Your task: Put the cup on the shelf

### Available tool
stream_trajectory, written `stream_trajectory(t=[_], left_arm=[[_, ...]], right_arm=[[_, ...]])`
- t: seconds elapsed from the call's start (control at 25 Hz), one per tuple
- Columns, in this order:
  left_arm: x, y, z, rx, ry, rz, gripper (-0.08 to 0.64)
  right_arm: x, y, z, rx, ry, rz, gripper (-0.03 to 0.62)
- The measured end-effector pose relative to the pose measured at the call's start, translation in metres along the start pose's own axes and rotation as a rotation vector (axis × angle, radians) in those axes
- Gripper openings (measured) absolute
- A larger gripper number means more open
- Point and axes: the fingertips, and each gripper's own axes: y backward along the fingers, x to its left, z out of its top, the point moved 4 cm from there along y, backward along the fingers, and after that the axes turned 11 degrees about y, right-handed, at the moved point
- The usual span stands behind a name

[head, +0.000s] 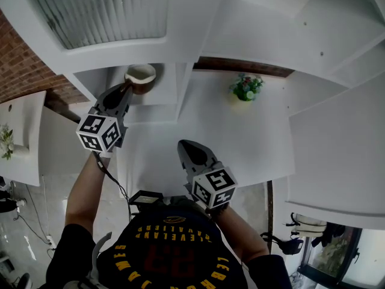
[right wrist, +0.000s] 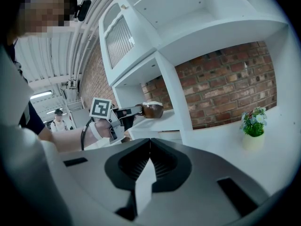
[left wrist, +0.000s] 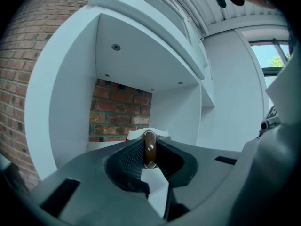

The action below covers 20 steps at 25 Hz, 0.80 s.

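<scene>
While the right tool hangs clenched, the left tool clasps the cup at the shelf edge.

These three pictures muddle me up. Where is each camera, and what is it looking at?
Head view: on the person's head, looking down at the shelf, both forearms, left gripper and right gripper.
Left gripper view: on the left gripper, facing the shelf nook; jaws shut on the cup handle.
Right gripper view: on the right gripper, jaws shut and empty, facing the shelf.
Shared: head and right gripper views both show cup and plant.
</scene>
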Motion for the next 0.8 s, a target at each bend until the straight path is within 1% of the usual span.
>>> stream_trajectory(t=[0.32,0.56,0.68,0.8], left_arm=[[0.005,-0.004,-0.010,0.016,-0.005,0.023,0.049],[0.003,-0.006,-0.011,0.068,-0.057,0.040,0.049],[0.003,-0.007,-0.013,0.091,-0.046,0.054,0.049],[0.003,-0.004,-0.019,0.139,-0.023,0.078,0.049]], right_arm=[[0.006,0.001,-0.008,0.008,-0.004,0.026,0.006],[0.014,0.003,-0.016,0.024,-0.005,0.050,0.006],[0.016,0.003,-0.017,0.023,-0.001,0.058,0.006],[0.017,0.005,-0.018,0.023,0.000,0.062,0.006]])
